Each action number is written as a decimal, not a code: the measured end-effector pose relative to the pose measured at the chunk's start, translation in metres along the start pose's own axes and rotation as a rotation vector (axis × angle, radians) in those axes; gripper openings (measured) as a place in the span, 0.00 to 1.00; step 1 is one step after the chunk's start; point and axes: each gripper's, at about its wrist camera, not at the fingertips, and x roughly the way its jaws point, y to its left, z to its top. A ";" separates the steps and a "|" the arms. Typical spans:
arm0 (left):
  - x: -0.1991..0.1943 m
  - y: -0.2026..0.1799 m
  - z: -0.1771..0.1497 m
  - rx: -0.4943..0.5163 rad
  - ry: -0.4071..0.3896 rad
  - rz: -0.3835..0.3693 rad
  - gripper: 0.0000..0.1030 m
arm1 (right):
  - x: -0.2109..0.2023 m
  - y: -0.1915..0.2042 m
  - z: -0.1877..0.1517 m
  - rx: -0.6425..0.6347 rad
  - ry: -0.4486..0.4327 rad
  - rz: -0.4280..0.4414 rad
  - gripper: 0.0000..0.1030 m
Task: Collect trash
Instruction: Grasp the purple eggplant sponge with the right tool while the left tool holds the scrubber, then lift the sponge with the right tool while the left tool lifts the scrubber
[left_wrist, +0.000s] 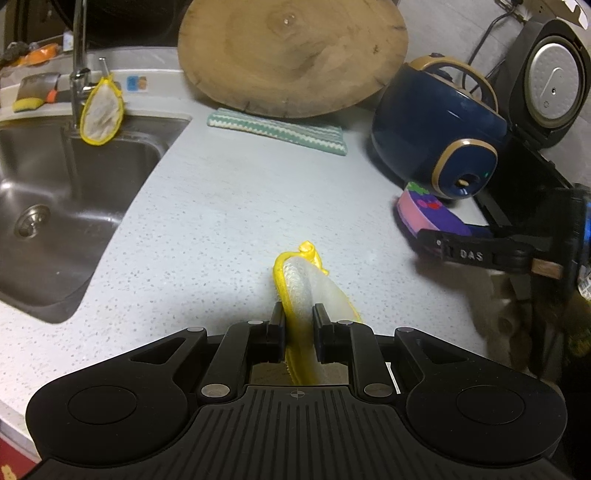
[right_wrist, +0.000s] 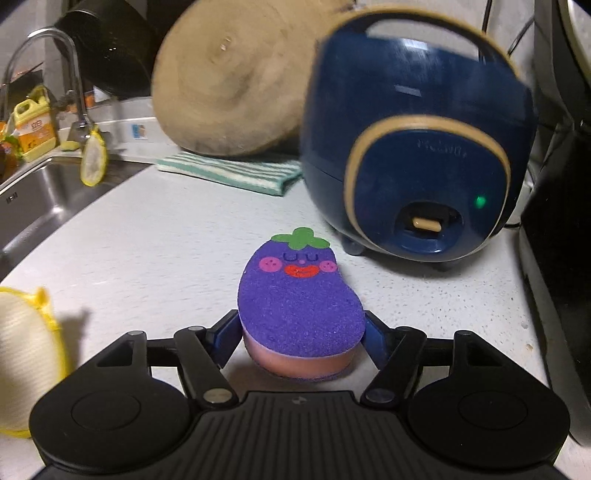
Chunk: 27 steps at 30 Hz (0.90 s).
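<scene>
Left gripper (left_wrist: 298, 317): black plastic, jaws drawn close, pads pinching a yellow-edged white mesh scrubbing pad (left_wrist: 306, 280), which stands on edge above the counter.
Right gripper (right_wrist: 301, 334): black with blue pads, jaws spread wide to either side of a purple eggplant-shaped sponge (right_wrist: 299, 295); whether the pads press on it cannot be told.
Sponge: fuzzy purple top with green leaf cap and printed smiling features, pink foam beneath, lying flat on the counter just in front of the appliance.
Counter: pale speckled stone countertop (left_wrist: 221, 206), smooth, its curved edge running along the stainless steel sink (left_wrist: 55, 206); bare surface lies open between sink and sponge.
Appliance: round dark-blue cooker with tan trim (right_wrist: 417, 147), glossy, green light lit; its lettering is too blurred to read.
Behind: round wooden chopping board (left_wrist: 291, 55) leaning upright, a green-and-white striped cloth (left_wrist: 277, 129) folded at its foot.
Tap: a second yellow-edged mesh pad (left_wrist: 101, 110) hangs from the metal faucet (left_wrist: 77, 74).
Writing: "DAS" on the right gripper's finger in the left view.
</scene>
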 end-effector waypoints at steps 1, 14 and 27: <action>0.001 0.000 0.000 0.002 0.001 -0.003 0.18 | -0.005 0.004 0.000 0.000 0.000 0.004 0.67; 0.008 -0.002 0.006 0.026 0.010 -0.036 0.18 | -0.059 0.067 -0.040 0.012 0.035 0.085 0.68; 0.009 0.007 0.007 -0.001 0.013 -0.021 0.18 | -0.087 0.071 -0.047 -0.027 -0.010 0.233 0.68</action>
